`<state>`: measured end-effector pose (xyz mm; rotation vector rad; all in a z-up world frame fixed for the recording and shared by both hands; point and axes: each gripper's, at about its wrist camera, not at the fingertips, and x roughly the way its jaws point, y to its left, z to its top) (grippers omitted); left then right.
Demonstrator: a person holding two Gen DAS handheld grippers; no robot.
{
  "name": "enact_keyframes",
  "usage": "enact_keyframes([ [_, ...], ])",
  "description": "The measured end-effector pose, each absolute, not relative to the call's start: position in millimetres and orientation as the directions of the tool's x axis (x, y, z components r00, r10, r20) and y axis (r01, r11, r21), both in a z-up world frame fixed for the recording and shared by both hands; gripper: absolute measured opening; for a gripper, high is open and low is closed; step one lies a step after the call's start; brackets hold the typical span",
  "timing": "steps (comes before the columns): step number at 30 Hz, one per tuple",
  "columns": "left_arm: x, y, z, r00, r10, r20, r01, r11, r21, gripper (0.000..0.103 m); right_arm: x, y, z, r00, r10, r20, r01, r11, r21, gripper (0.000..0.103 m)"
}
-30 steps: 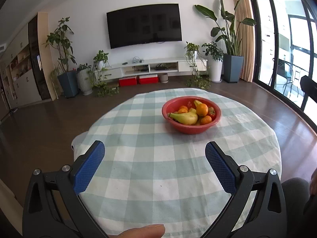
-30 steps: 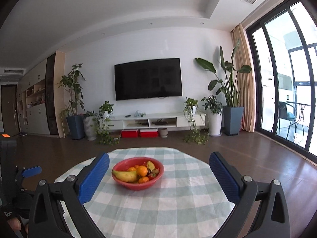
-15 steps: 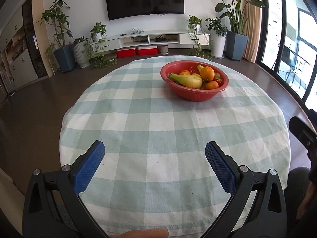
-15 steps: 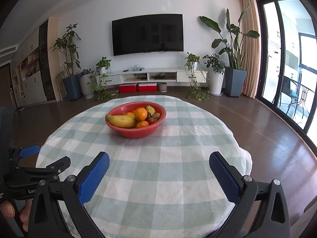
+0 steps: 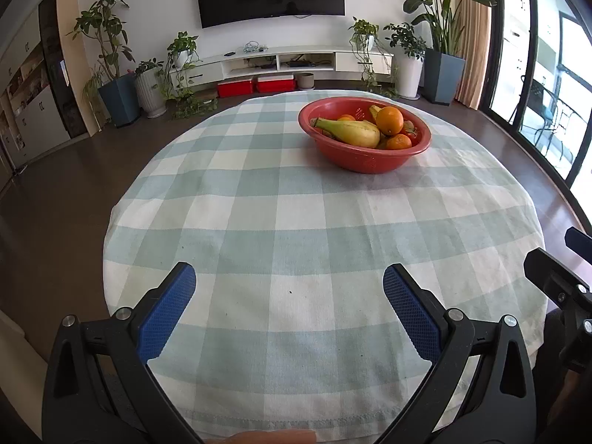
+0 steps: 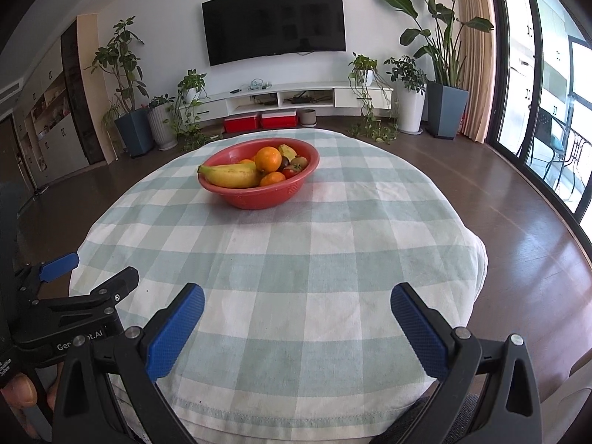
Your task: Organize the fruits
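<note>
Jaws spread wide and empty on both tools: your left gripper and right gripper each hover above the near edge of the table, blue pads well apart with only cloth between them. Seen from the right wrist, the left gripper sits low at the left, beside the table's edge, your fingers wrapped on its handle.

The table is round and covered by a cloth in pale green and white checks, hemmed along the near rim and lightly wrinkled beside the bowl. Around it lies dark wood floor. On the far white wall hangs a dark TV above a low white console, with two red boxes under it. Potted plants flank the console on both sides; a tall glass door with a beige curtain fills the right.

The red bowl stands on the far half of the cloth, well apart from both grippers. It holds a yellow banana lying across the near side, an orange on top, smaller oranges beside it, and darker red fruit at the right rim, kind unclear
</note>
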<state>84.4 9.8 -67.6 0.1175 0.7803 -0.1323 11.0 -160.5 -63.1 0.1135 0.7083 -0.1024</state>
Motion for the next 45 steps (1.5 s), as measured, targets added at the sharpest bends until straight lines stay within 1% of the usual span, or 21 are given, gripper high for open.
enact_keyframes([
  [5, 86.3, 10.5, -72.3, 0.695, -0.073, -0.715, 0.161, 0.985, 0.056, 0.103, 13.1, -158.2, -65.6, 0.741, -0.048, -0.67, 0.133, 0.988, 0.076, 0.103],
  [29, 81.5, 6.1, -74.0, 0.686, -0.104, -0.72, 0.182, 0.983, 0.032, 0.103, 12.5, -154.3, -60.9, 0.746, -0.059, -0.664, 0.137, 0.988, 0.067, 0.103],
  [45, 80.8, 6.3, -74.0, 0.687, -0.104, -0.719, 0.183, 0.983, 0.033, 0.103, 11.7, -154.3, -60.8, 0.747, -0.059, -0.663, 0.137, 0.988, 0.067, 0.103],
])
